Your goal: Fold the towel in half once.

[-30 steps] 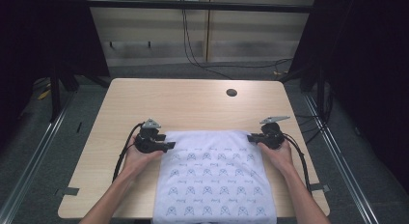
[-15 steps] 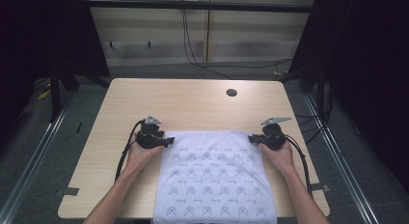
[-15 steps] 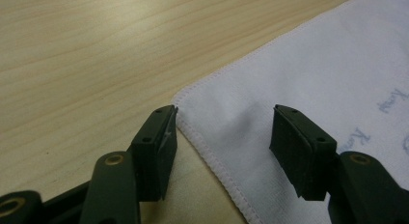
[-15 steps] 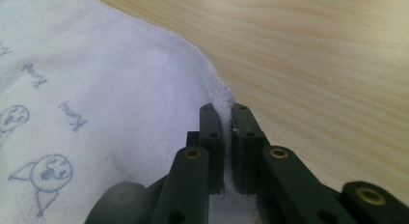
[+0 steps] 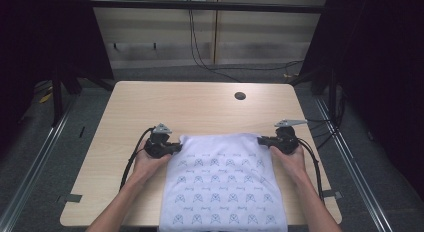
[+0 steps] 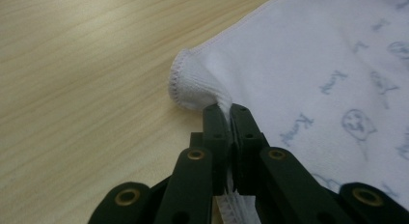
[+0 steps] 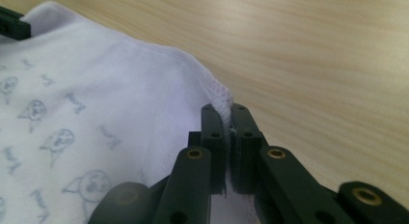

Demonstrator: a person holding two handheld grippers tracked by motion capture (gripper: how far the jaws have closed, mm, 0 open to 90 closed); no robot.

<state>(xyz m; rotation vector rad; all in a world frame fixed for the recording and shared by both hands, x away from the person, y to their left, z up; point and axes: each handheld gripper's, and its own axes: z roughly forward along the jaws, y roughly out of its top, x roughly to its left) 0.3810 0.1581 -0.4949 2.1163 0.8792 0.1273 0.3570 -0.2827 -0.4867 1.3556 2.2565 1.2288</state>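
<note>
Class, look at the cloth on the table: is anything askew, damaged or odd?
Nothing damaged. The white printed cloth lies flat, its near edge overhanging the table; only its far corners bunch where the left claw and right claw pinch them.

Light wood table [image 5: 150, 107] w/ white printed cloth [image 5: 222, 187] flat on near edge, overhanging front.

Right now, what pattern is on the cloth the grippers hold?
White cloth with small pale blue animal-face prints; clearest in the right gripper view.
</note>
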